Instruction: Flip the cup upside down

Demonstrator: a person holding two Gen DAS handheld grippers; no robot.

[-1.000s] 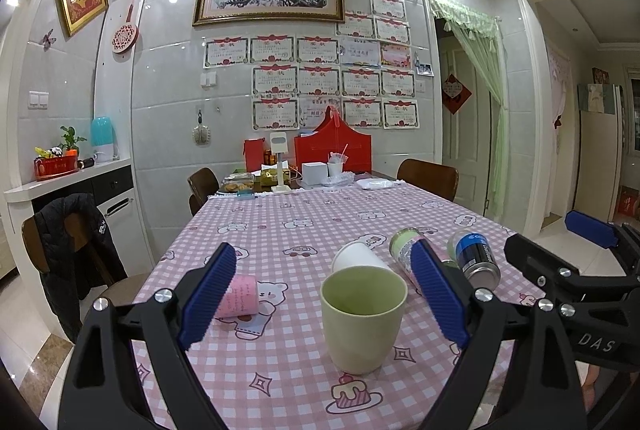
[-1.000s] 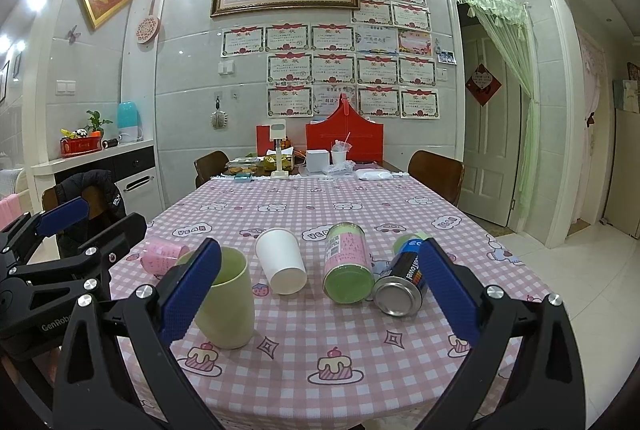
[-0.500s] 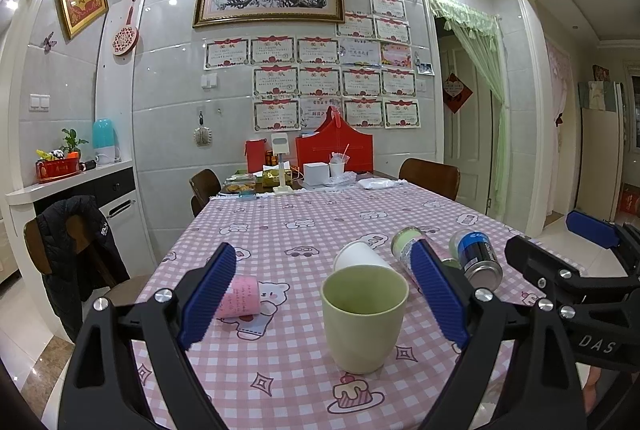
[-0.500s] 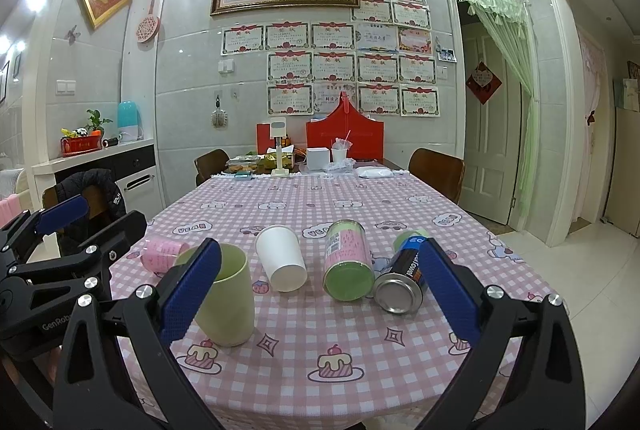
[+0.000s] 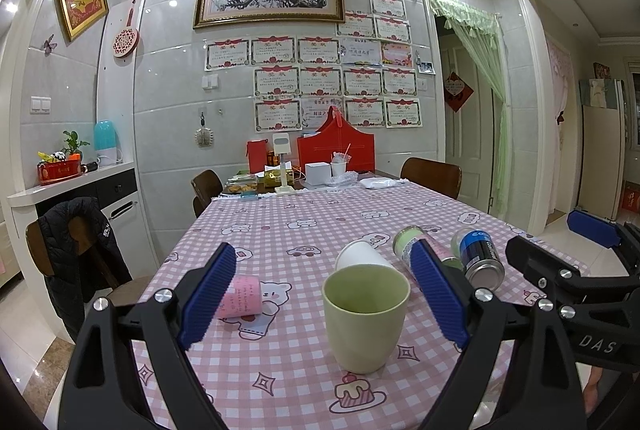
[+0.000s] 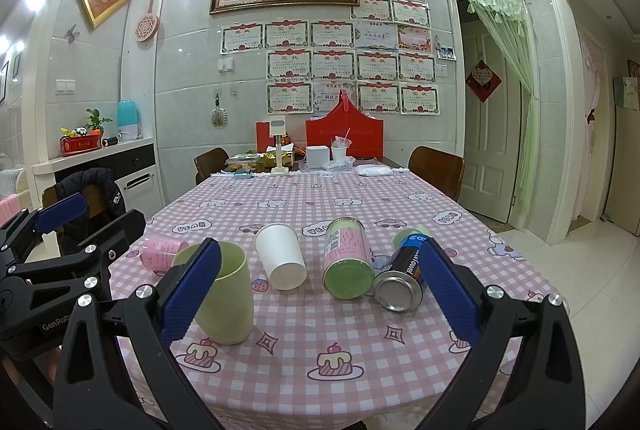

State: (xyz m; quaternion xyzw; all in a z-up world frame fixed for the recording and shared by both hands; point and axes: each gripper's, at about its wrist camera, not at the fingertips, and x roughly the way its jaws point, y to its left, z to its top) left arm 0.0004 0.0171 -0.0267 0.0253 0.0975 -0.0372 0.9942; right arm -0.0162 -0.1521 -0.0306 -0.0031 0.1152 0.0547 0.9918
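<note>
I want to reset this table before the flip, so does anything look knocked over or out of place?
Only the green cup stands upright. The white paper cup, pink cup, pink-green can and blue can all lie on their sides. Nothing appears spilled.

Cup (image 5: pixel 365 318) stands before paper cup (image 5: pixel 358 256), cans right.
</note>
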